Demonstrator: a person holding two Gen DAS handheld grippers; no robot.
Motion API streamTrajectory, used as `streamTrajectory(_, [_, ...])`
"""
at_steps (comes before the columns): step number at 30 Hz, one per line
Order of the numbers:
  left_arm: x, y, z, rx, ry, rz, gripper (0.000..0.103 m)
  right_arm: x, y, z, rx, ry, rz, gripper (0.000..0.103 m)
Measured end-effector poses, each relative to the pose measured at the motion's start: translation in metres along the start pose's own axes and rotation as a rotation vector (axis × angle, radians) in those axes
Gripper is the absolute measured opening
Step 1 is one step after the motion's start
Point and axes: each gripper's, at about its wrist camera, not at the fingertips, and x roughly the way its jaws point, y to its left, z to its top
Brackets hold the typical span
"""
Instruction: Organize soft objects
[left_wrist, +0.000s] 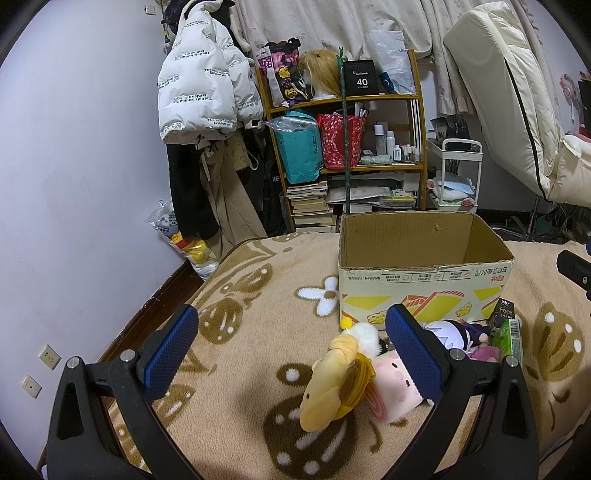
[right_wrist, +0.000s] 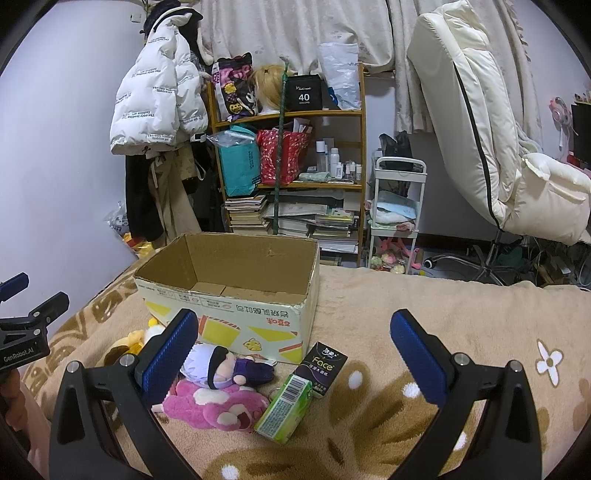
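Observation:
An open, empty cardboard box stands on the beige blanket; it also shows in the right wrist view. In front of it lie a yellow plush, a pink block plush, a white-haired purple doll, a pink bear plush, a green tissue pack and a black tissue pack. My left gripper is open above the yellow plush. My right gripper is open above the tissue packs, holding nothing.
The blanket covers a bed. Behind it stand a cluttered wooden shelf, a white cart, hanging coats and a white recliner chair. The wall is on the left.

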Motion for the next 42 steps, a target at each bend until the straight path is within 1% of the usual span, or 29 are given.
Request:
streamTrajectory(14, [0.003,0.002,-0.002,0.008,0.012,0.010,0.100,0.001,0.000,-0.001,0.001,0.001,0.000,0.103])
streamTrajectory(27, [0.004,0.000,-0.003,0.013,0.023,0.013,0.100,0.004,-0.003,-0.006,-0.013,0.022,0.003,0.103])
streamTrajectory(32, [0.012,0.002,-0.002,0.002,0.071,0.008,0.100,0.007,-0.002,-0.008,-0.010,0.033,0.011,0.103])
streamTrajectory(34, [0.017,0.004,-0.002,-0.008,0.095,-0.001,0.100,0.011,-0.003,-0.010,-0.010,0.048,0.013,0.103])
streamTrajectory(36, [0.023,0.006,-0.002,-0.019,0.121,-0.008,0.100,0.015,-0.003,-0.011,-0.004,0.073,0.034,0.103])
streamTrajectory(39, [0.037,0.008,-0.003,-0.039,0.178,-0.013,0.100,0.022,-0.002,-0.013,-0.007,0.116,0.042,0.103])
streamTrajectory(42, [0.053,0.008,-0.006,-0.056,0.247,-0.034,0.100,0.031,0.001,-0.014,-0.014,0.165,0.052,0.103])
